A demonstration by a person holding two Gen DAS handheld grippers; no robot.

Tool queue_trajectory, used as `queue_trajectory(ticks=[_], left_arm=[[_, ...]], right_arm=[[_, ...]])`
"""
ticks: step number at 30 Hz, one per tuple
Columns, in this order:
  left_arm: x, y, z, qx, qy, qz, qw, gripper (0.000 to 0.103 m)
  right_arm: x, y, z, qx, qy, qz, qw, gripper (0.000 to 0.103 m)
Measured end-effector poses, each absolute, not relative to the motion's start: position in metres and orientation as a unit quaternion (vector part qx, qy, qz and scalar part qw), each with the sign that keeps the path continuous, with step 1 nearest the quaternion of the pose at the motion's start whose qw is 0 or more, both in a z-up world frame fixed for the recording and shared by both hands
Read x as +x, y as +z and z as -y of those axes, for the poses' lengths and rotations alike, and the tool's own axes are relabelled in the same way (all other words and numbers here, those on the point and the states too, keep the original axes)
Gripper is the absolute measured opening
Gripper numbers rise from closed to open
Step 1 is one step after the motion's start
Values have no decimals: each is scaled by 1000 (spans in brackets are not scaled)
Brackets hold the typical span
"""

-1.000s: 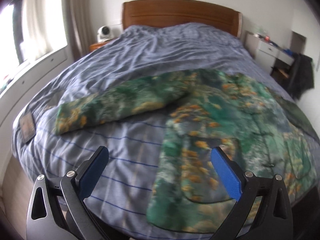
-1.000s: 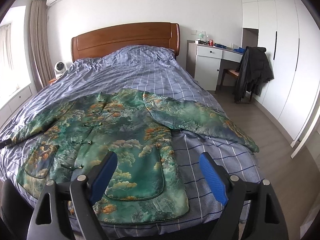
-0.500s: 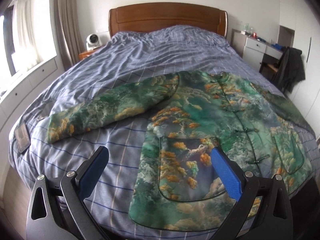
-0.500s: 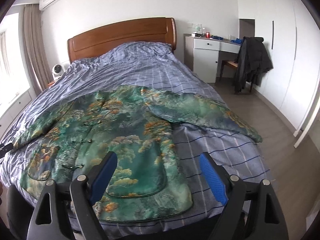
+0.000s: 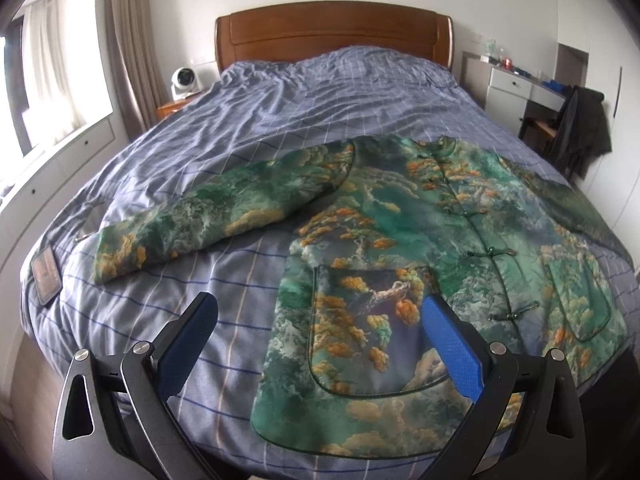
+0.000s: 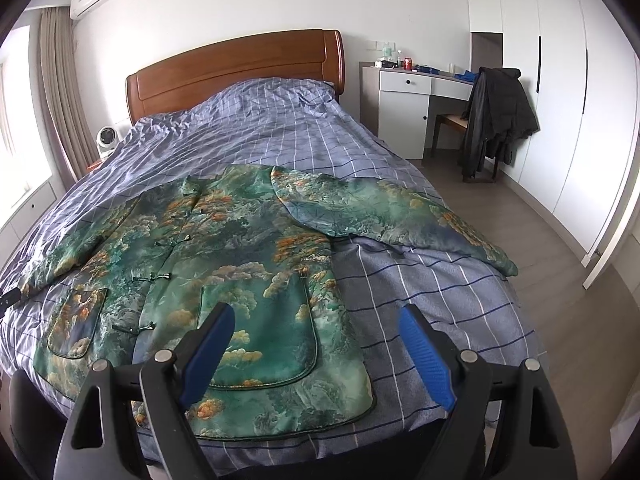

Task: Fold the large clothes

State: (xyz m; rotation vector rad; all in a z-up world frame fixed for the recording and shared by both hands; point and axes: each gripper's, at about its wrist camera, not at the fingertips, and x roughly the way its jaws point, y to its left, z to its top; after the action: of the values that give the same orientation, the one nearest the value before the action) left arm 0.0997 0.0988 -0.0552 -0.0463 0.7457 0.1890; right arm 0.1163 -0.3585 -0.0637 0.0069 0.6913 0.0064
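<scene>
the left gripper (image 5: 320,312) and right gripper (image 6: 316,322) hover with jaws apart and empty over the foot of the bed (image 6: 432,292), where a green jacket (image 6: 240,264) lies flat, collar toward the headboard (image 6: 236,76), sleeves spread sideways. a phone (image 5: 45,274) rests near the left sleeve.

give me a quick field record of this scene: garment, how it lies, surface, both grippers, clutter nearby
garment: green and orange printed jacket, frog-button front up
lay: flat, both sleeves spread outward, unfolded
surface: bed with blue checked cover
left gripper: open, above the jacket's hem corner, holding nothing
right gripper: open, above the opposite hem corner, holding nothing
nearby: dark coat over a chair, small white fan on the nightstand
</scene>
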Motion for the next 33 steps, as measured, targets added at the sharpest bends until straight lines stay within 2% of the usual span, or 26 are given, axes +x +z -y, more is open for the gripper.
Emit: queue_trajectory(ticks=[17,24,28,33], left_arm=[[97,-55,-90,-1,92,-361,928,102],[96,-53,-90,8,96,-361,928,102],[100,-57,-87,10,99,-370,924,102],[103,-60,-75,23,92,-376,922,102]], right_arm=[[120,-68,363,1,-5,-346,938,86],[144,-57,422,-3,-54,-331,942,86],[166,-48,502,69,-97,-313,942,86],[203,-85,609,281,-105,-338,892,86]])
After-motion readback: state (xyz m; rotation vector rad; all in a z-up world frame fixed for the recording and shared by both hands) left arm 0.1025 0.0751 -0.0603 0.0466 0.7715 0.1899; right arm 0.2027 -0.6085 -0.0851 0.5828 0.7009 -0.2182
